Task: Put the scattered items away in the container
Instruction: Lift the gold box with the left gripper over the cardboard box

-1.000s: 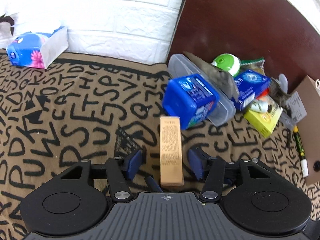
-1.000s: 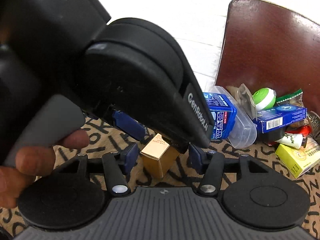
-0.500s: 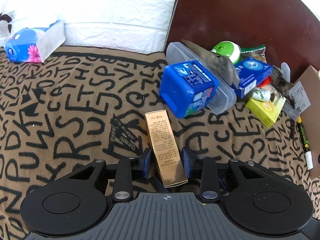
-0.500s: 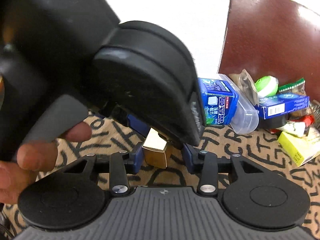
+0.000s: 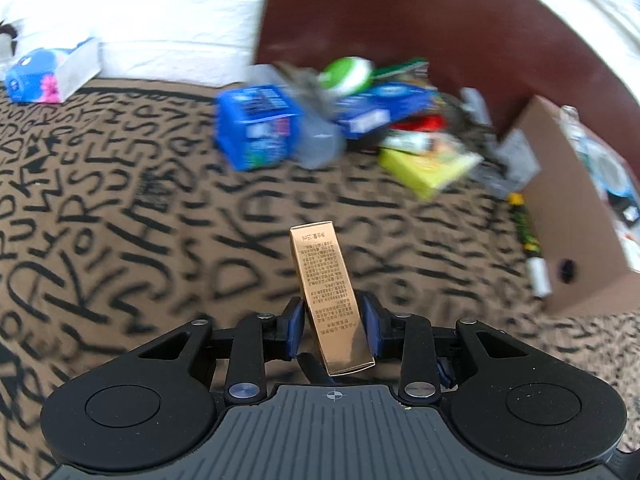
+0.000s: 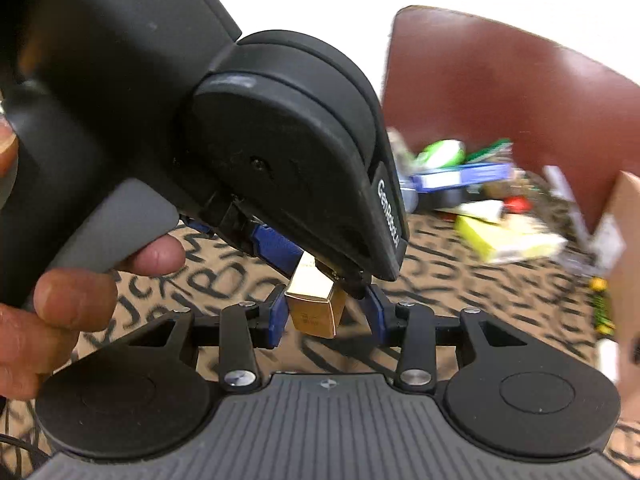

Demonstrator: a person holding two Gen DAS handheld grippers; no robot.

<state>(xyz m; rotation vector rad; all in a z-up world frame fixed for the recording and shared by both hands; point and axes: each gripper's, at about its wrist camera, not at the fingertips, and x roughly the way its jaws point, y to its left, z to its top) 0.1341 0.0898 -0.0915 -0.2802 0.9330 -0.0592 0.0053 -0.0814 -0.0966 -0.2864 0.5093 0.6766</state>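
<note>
My left gripper [image 5: 330,326] is shut on a slim gold box [image 5: 326,288] and holds it lifted above the lettered cloth, tilted to the left. The cardboard box container [image 5: 576,216] stands at the right. In the right wrist view the left gripper's black body [image 6: 240,128] fills the upper left, with the gold box [image 6: 314,310] in its blue pads. My right gripper [image 6: 326,316] is open, its pads either side of the gold box's end with a gap on the right.
A pile of scattered items lies by the brown chair back [image 5: 420,20]: a blue box [image 5: 256,128], a green-white ball [image 5: 346,76], a yellow packet [image 5: 428,164]. A marker [image 5: 528,240] lies beside the cardboard box. A blue tissue pack [image 5: 44,74] sits far left.
My left gripper closed on the gold box, lifted it off the cloth and swung right toward the cardboard box. The right gripper followed along.
</note>
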